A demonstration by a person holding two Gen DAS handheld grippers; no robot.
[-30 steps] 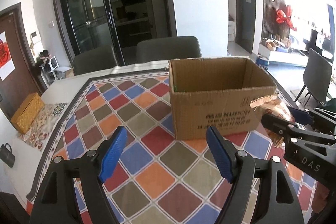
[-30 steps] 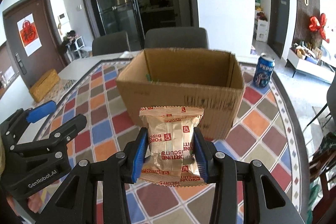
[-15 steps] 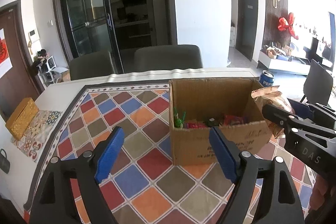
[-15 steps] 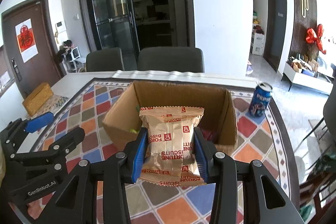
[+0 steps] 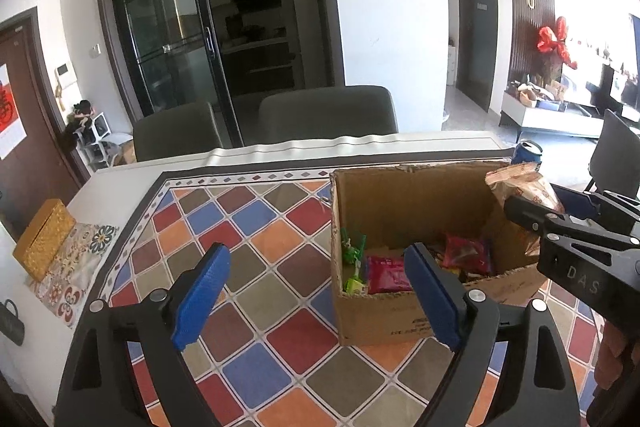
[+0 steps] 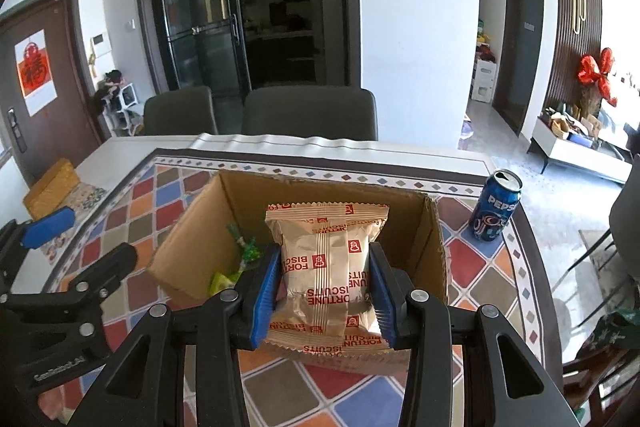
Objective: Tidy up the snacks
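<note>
Right wrist view: we are pinching the fortune biscuit packet (image 6: 326, 267) by its sides in the right gripper (image 6: 325, 291), over the cardboard box (image 6: 188, 227). It is likely light, crinkly, crushable. Our left gripper (image 5: 316, 299), empty, has just been opening wide.

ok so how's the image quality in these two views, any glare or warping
Left wrist view: window glare washes out the right edge, door frames bow with fisheye, cardboard box and open left gripper stay sharp. Right wrist view: even light, corners vignetted, biscuit packet print crisp in the right gripper.
</note>
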